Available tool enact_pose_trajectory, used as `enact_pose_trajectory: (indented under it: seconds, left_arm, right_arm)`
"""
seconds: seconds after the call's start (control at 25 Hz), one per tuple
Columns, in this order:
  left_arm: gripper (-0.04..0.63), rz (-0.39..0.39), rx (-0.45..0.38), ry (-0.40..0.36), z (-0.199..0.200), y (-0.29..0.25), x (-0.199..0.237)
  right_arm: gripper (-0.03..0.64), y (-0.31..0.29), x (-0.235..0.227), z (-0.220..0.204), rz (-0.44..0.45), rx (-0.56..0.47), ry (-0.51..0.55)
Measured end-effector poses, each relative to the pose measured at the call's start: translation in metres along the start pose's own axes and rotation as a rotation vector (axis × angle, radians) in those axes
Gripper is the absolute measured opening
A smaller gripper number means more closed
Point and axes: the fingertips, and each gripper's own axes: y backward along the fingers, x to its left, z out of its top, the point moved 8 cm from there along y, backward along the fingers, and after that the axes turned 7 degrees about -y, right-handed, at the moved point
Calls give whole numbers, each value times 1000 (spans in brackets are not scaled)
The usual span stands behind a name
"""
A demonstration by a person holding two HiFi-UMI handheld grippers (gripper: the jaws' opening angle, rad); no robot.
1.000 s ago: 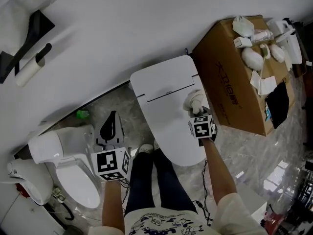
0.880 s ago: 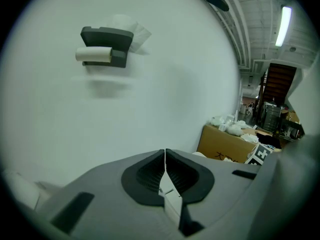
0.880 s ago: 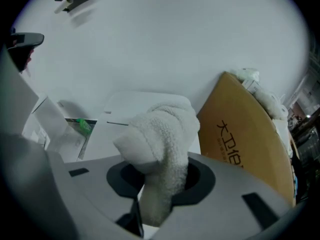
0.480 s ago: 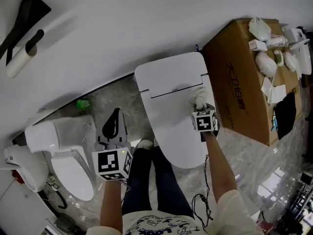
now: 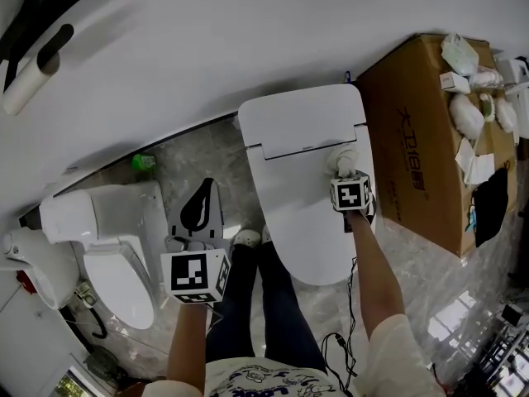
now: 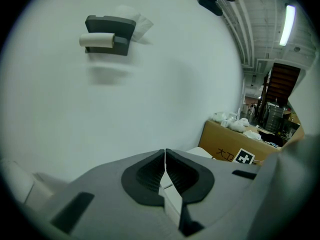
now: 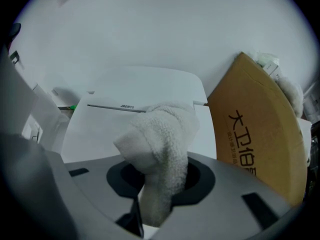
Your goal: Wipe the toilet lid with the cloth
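Note:
The white toilet lid [image 5: 306, 197] lies closed, its hinge line near the tank top [image 7: 150, 91]. A fluffy white cloth [image 7: 162, 149] is pinched in my right gripper [image 5: 345, 172], which is shut on it and presses it onto the lid's far right part [image 7: 105, 134], close to the hinge. The cloth [image 5: 343, 157] shows as a small bunch beyond the marker cube. My left gripper [image 5: 198, 213] hangs over the floor left of the toilet, its jaws shut together with nothing between them [image 6: 165, 176].
A large cardboard box [image 5: 430, 139] with white items on top stands right of the toilet [image 7: 255, 139]. A second white toilet [image 5: 116, 263] sits at the left. A paper roll holder [image 6: 107, 36] hangs on the wall. The person's legs [image 5: 264, 304] stand before the bowl.
The right gripper with the cloth has slid slightly farther up the lid toward the hinge. The head view has shifted, and the left gripper has stayed low at the left.

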Motion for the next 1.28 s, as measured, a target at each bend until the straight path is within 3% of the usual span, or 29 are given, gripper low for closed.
enact_pose_trajectory:
  seconds: [0.4, 0.68, 1.28]
  left_arm:
    - [12, 30, 18, 12, -12, 8, 17]
    - [12, 32, 11, 17, -13, 12, 19]
    - [12, 64, 4, 37, -20, 29, 28]
  right_arm:
    - [101, -8, 24, 9, 7, 4, 24]
    - [101, -10, 55, 13, 38, 5, 99]
    - [102, -2, 154, 11, 150, -25, 267]
